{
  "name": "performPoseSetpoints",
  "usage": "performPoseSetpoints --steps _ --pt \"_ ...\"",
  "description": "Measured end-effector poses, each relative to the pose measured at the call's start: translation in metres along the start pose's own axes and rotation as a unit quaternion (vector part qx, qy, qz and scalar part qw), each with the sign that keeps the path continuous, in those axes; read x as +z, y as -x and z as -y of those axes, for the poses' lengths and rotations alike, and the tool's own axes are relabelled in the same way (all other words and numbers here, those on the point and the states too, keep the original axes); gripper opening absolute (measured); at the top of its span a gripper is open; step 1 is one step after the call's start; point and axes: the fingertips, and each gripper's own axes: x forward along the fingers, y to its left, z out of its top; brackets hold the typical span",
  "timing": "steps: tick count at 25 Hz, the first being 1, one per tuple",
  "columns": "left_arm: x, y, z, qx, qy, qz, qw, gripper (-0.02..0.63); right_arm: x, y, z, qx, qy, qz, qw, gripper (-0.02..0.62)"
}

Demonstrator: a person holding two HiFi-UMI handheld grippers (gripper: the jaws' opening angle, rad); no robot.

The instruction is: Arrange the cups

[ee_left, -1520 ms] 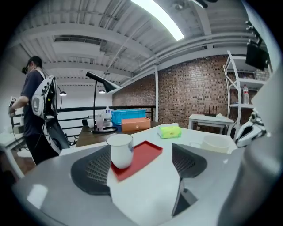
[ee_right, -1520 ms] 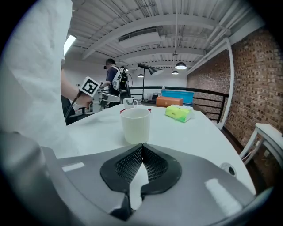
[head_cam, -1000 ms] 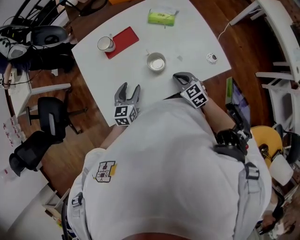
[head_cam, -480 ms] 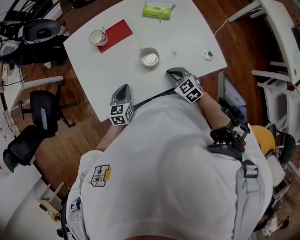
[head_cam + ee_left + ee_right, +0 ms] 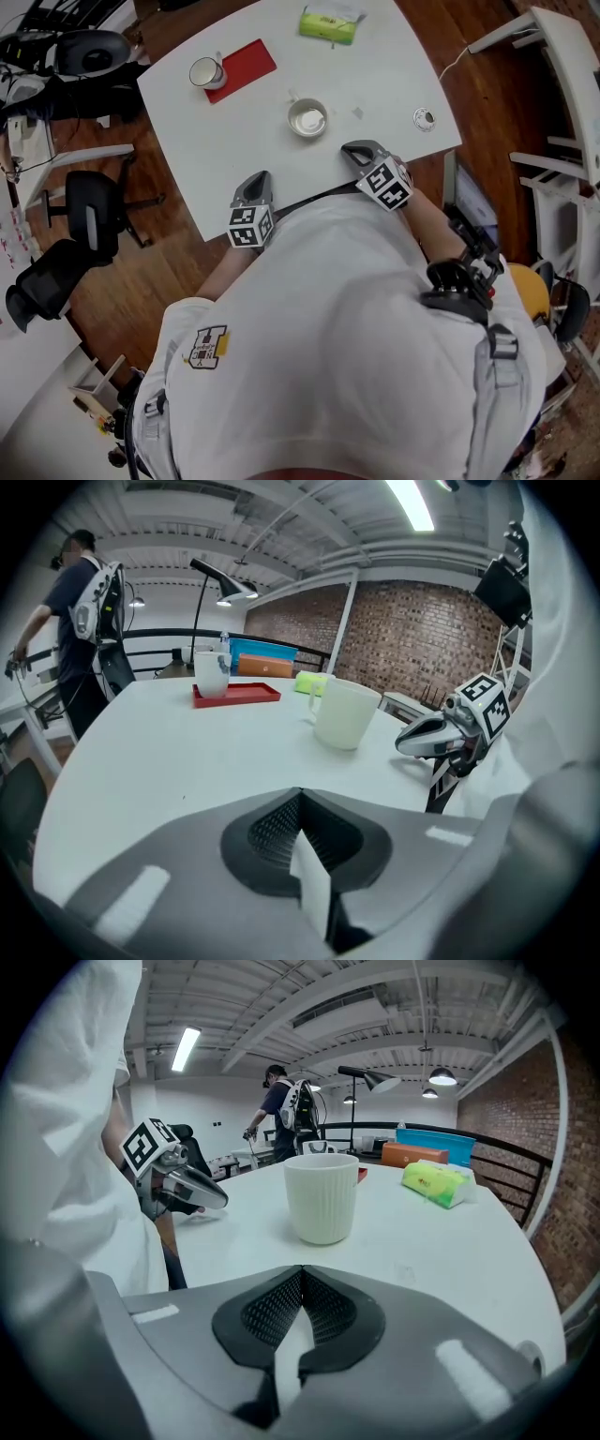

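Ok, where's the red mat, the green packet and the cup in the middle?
flat red mat (image 5: 248, 66): head view, its bare middle.
green plastic packet (image 5: 328, 26): head view, its top face.
white ribbed cup (image 5: 322, 1199): right gripper view, its side wall.

The head view is evenly lit and a little muted. The white square table top (image 5: 262, 122) is its brightest surface, and shadows there are faint and soft. Both gripper views bend hard at the rim — straight beams curve, and black corners close round the circle. A long fluorescent ceiling tube (image 5: 412, 503) flares white in the left gripper view. The cream ribbed cup (image 5: 322, 1196) stands sharp over a pale shadow, while the white cloth (image 5: 66, 1147) close to the lens is washed out and blurred.
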Motion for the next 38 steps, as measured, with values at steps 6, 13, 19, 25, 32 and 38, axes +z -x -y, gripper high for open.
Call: performPoseSetpoints --steps 6,13,19,25,32,38 --pt "0.006 -0.009 -0.004 0.001 0.0 0.0 1.0 0.0 0.0 0.002 0.006 -0.009 0.012 0.002 1.0 0.0" --pt "0.011 -0.013 -0.002 -0.008 -0.017 -0.011 0.9998 0.0 0.006 0.003 0.009 -0.019 0.012 0.009 1.0 0.0" --pt "0.018 -0.013 -0.006 -0.016 -0.007 0.006 0.9998 0.0 0.012 0.0 0.012 -0.023 0.011 0.014 1.0 0.0" --pt "0.015 -0.012 -0.013 -0.007 -0.012 0.007 0.9999 0.0 0.017 -0.003 0.008 -0.016 0.008 0.021 1.0 0.0" --pt "0.005 -0.011 -0.017 0.001 -0.014 -0.013 0.9998 0.0 0.031 -0.005 0.011 -0.012 0.029 0.043 0.999 0.002" --pt "-0.004 -0.005 -0.024 0.011 -0.026 -0.031 0.9991 0.0 0.056 -0.017 0.017 -0.01 0.072 0.07 0.995 0.324"
